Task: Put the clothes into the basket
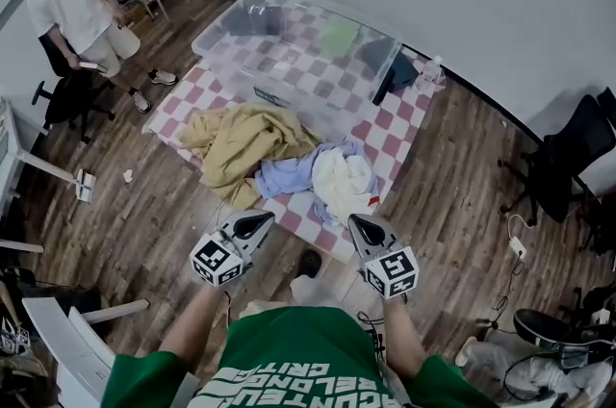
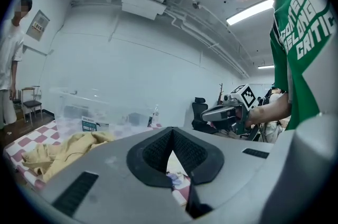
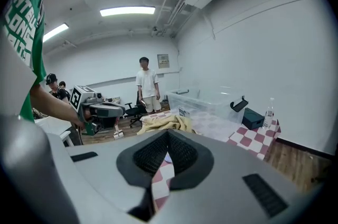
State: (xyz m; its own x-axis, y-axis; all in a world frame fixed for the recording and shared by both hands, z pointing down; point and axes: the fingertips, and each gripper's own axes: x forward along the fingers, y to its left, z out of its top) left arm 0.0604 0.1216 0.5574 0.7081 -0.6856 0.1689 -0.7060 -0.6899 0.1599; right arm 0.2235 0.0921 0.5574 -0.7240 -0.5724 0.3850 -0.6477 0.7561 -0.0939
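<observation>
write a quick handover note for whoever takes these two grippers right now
Left gripper: fingers together, holding nothing, above the floor by the mat's near edge.
Right gripper: the same, shut and empty.
Clothes: a tan garment, a light blue one and a white one lie heaped on the checkered mat, in front of the clear basket.
Done: nothing yet; all three pieces are on the mat.
Left: open a gripper, pick up each piece and drop it in the basket. The white one looks nearest the right gripper.
</observation>
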